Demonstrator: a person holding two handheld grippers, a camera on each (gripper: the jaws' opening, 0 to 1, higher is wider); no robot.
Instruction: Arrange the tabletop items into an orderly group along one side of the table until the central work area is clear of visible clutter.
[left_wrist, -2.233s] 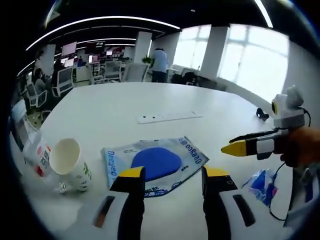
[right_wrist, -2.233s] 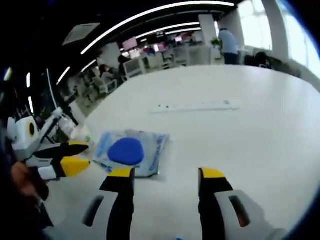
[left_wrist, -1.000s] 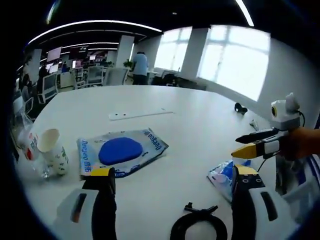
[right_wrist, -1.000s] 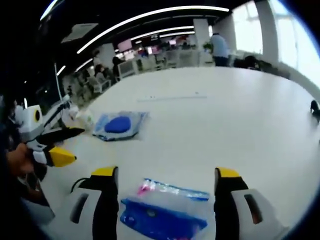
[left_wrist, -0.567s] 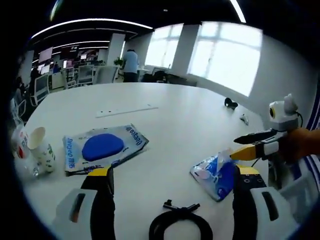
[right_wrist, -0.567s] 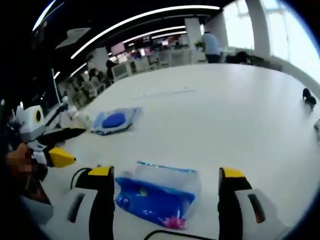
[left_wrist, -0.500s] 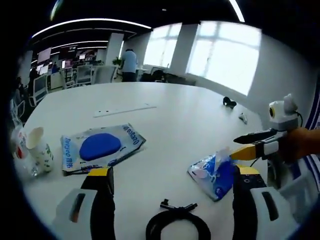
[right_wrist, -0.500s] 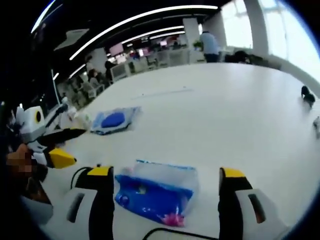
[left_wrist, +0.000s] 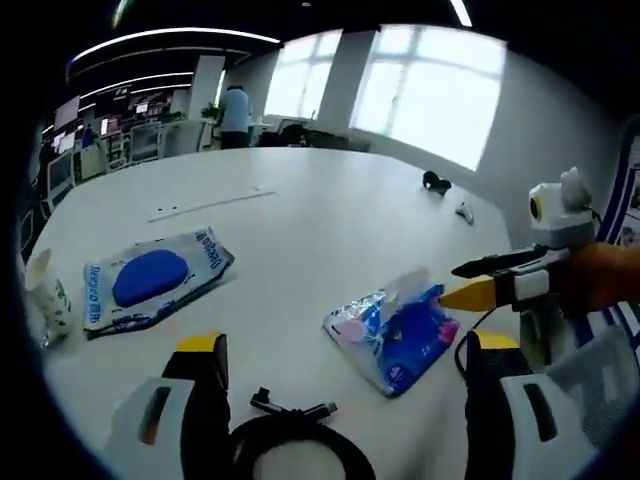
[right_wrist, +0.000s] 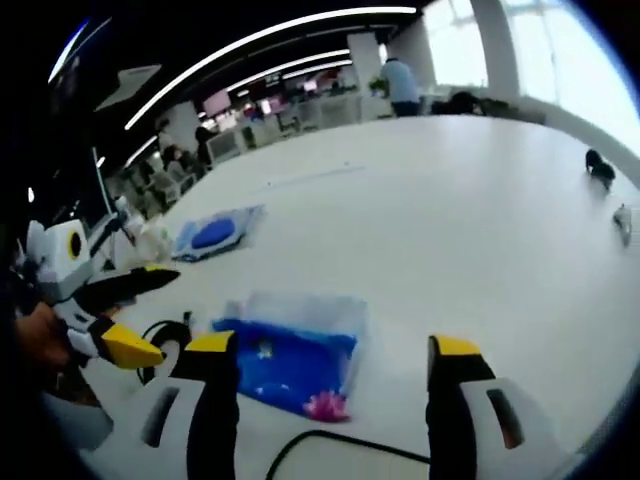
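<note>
Currently lying mid-table (left_wrist: 300, 210), the crinkly blue plastic packet (right_wrist: 290, 362) is looking light, soft and slippery, best pinched at its near edge, while right gripper (right_wrist: 330, 355) and left gripper (left_wrist: 335, 350) are both gaping, holding nothing.

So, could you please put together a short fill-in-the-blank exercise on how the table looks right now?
1. The flat pack near the paper cup shows a large oval coloured ____.
2. Both jaws of the right gripper have tips coloured ____.
3. The coiled cable between the left gripper jaws is coloured ____.
4. The crumpled blue pouch lies on a table coloured ____.

Missing words: blue; yellow; black; white
</note>
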